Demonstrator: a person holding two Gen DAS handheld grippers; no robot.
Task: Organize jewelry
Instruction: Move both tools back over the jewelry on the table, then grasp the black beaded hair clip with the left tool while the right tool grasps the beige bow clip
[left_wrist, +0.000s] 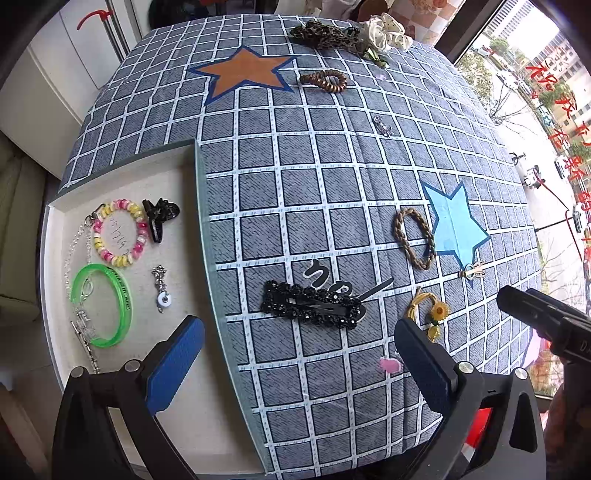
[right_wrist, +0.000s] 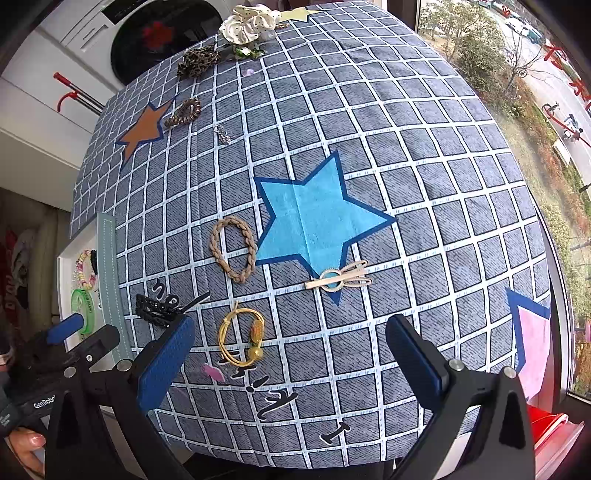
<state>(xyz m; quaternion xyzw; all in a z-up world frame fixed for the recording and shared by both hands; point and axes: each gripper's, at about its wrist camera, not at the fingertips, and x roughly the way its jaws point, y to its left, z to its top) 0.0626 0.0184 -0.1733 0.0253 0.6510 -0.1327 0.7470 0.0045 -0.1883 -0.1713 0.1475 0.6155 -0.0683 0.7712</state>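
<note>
Both claws hang spread and empty: left gripper (left_wrist: 295, 354) over the black hair clip (left_wrist: 312, 303) beside the white tray (left_wrist: 177, 162), right gripper (right_wrist: 291, 354) farther out. The clip's flat body could slip from the pads.

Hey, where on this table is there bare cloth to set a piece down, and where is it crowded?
Free: the checked cloth between the orange star and the black beaded clip, and right of the blue star toward the window. Crowded: the white tray, the far edge around the white scrunchie, and around the yellow hair tie.
</note>
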